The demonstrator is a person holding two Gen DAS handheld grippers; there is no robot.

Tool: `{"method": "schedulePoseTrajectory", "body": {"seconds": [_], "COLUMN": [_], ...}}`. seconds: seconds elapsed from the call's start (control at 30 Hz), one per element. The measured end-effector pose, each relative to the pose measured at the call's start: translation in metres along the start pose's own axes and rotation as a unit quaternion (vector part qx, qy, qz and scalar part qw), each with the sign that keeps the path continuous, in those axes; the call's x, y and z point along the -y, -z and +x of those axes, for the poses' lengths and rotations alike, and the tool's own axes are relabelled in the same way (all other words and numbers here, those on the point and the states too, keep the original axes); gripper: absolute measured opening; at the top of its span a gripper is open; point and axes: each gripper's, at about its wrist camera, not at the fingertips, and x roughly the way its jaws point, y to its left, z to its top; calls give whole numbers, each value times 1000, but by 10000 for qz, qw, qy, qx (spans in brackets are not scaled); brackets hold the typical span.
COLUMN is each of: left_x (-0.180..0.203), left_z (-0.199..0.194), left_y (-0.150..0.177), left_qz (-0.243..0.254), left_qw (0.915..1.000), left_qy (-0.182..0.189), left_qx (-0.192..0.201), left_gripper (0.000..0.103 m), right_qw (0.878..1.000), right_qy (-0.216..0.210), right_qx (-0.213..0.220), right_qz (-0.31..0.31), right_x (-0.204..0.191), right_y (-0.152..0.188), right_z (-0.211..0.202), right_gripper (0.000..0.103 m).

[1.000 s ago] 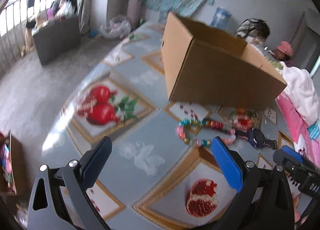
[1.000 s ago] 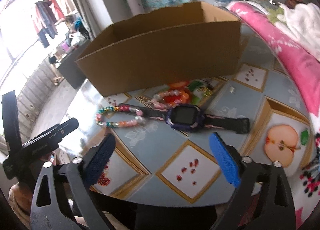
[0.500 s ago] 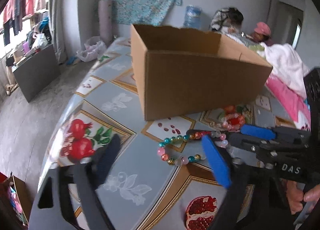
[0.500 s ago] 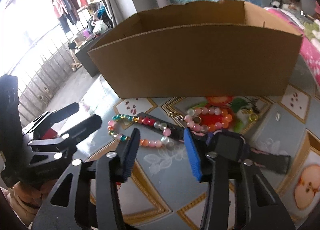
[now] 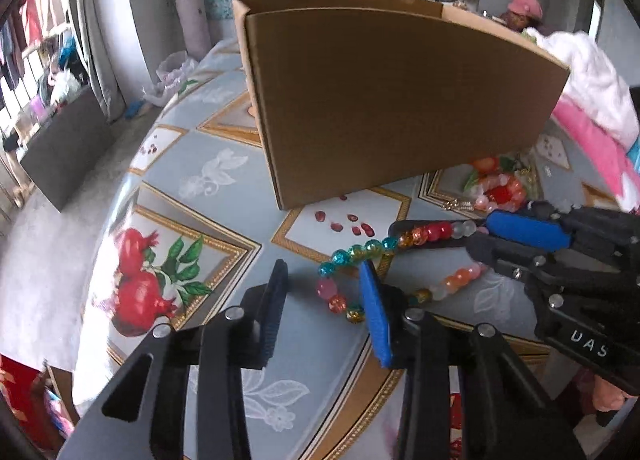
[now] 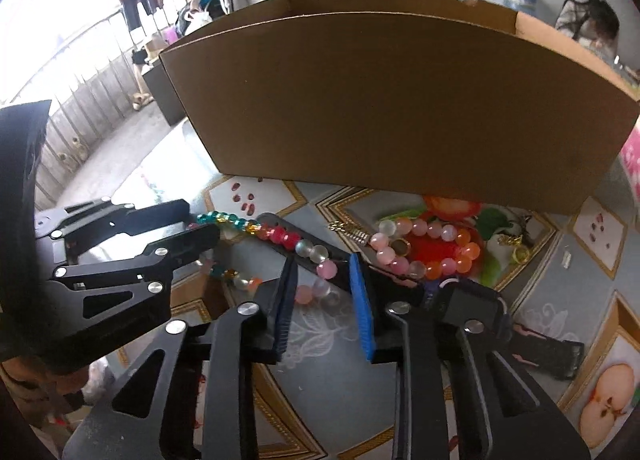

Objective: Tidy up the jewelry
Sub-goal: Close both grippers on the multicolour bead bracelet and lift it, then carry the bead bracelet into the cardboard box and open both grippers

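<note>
A colourful bead necklace [image 5: 384,248] lies on the patterned table just in front of a brown cardboard box [image 5: 392,99]. My left gripper [image 5: 324,280] is partly open and low, its jaws around the necklace's left end. My right gripper [image 6: 322,272] is partly open, its jaws around the necklace's pink and clear beads [image 6: 316,256] at the right end. A pink and orange bead bracelet [image 6: 432,248] lies to the right, with gold pieces [image 6: 514,248] beside it. A dark watch strap [image 6: 548,352] lies under my right gripper.
The box [image 6: 392,107] stands close behind the jewelry and blocks the far side. Pink and white bedding [image 5: 592,111] lies at the table's right. The table edge [image 5: 108,219] drops off on the left to the floor.
Both grippers have moved in and down onto the bead necklace and narrowed from wide open. The left came in from the left, the right shifted left off the watch.
</note>
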Motion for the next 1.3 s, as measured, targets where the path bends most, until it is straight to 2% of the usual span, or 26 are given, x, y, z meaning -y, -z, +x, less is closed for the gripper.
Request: {"method": "schedulePoseTrajectory", "body": {"seconds": [0.07,0.13,0.2,0.33,0.43,0.6,0.7,0.87,1.0,1.07,1.13,1.23,1.3], "left_x": [2,4,8,11,15,23,28,32,28,24,20,10,3], "left_z": [0,0,0,-9,-30,-73,-104,-149,-159,-154,-138,-100,-60], "left_y": [0,0,0,-1,-2,-11,-25,-65,-109,-133,-160,-197,-217], "left_qz": [27,103,190,120,145,163,265,398,397,386,337,220,168], "left_qw": [10000,9999,9997,9998,9996,9983,9954,9855,9786,9772,9800,9883,9946], "left_qy": [-8,-56,-142,-107,-74,-26,-6,123,234,293,356,420,388], "left_qx": [33,83,108,100,214,565,920,1646,2005,2068,1929,1449,944], "left_gripper": [26,12,9,9,9,9,9,9,9,9,9,9,9], "right_qw": [10000,9999,9999,9994,9987,9960,9929,9851,9802,9814,9860,9923,9939], "right_qy": [-15,-119,-109,-232,-295,-389,-434,-458,-390,-516,-692,-916,-1060], "right_qx": [26,45,84,206,391,795,1102,1656,1927,1836,1512,827,317], "right_qz": [38,107,75,130,146,126,107,-39,-216,-206,-142,-63,31], "right_x": [-2,-1,4,8,21,25,27,36,49,64,82,101,104], "right_y": [1,3,7,8,14,14,9,-23,-70,-101,-134,-171,-189], "right_z": [0,-3,-7,-19,-47,-88,-117,-159,-172,-163,-139,-91,-56], "right_gripper": [11,8,8,8,8,8,8,8,8,8,8,8,8]}}
